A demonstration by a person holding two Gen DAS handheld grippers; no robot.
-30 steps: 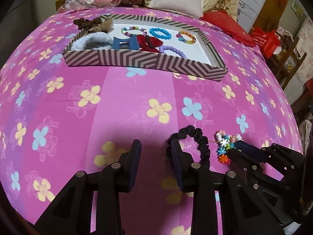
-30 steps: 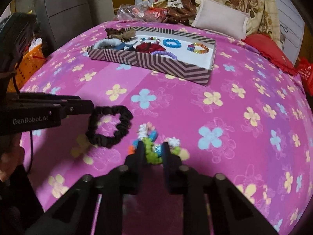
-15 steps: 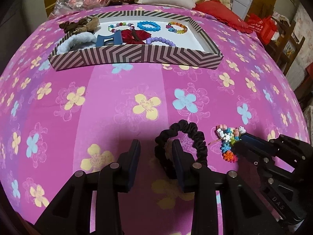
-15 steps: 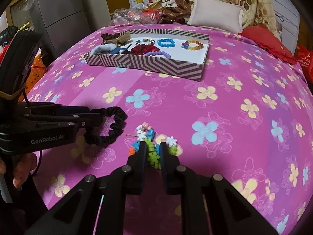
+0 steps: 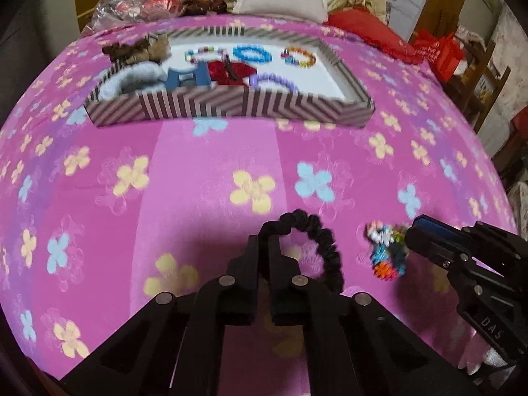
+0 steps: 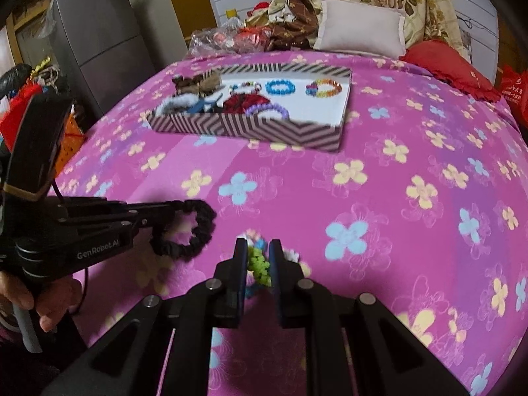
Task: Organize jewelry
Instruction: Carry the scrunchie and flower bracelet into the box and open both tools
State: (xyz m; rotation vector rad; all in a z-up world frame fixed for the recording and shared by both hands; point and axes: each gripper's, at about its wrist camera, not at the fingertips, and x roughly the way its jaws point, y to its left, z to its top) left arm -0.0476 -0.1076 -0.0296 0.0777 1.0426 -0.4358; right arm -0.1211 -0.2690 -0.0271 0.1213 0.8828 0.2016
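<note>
My left gripper (image 5: pixel 263 242) is shut on a black scrunchie (image 5: pixel 318 236), which hangs off its tips just above the pink flowered bedspread; it also shows in the right wrist view (image 6: pixel 194 231). My right gripper (image 6: pixel 258 249) is shut on a multicoloured bead bracelet (image 6: pixel 259 262), lifted slightly off the bed; the bracelet also shows in the left wrist view (image 5: pixel 386 250). A zigzag-striped tray (image 5: pixel 231 107) lies farther back on the bed, holding several bracelets, a red bow, a blue clip and a grey scrunchie.
The bed carries a beige pillow (image 6: pixel 361 28) and a red cushion (image 6: pixel 448 66) at its head, with piled clothes and bags (image 6: pixel 250 34). A grey fridge (image 6: pixel 95 36) stands left of the bed. Wooden furniture (image 5: pixel 475 76) stands to the right.
My left gripper has closed on the black scrunchie and lifted it. My right gripper, still shut on the bead bracelet, has risen a little. Both views have moved toward the tray.
</note>
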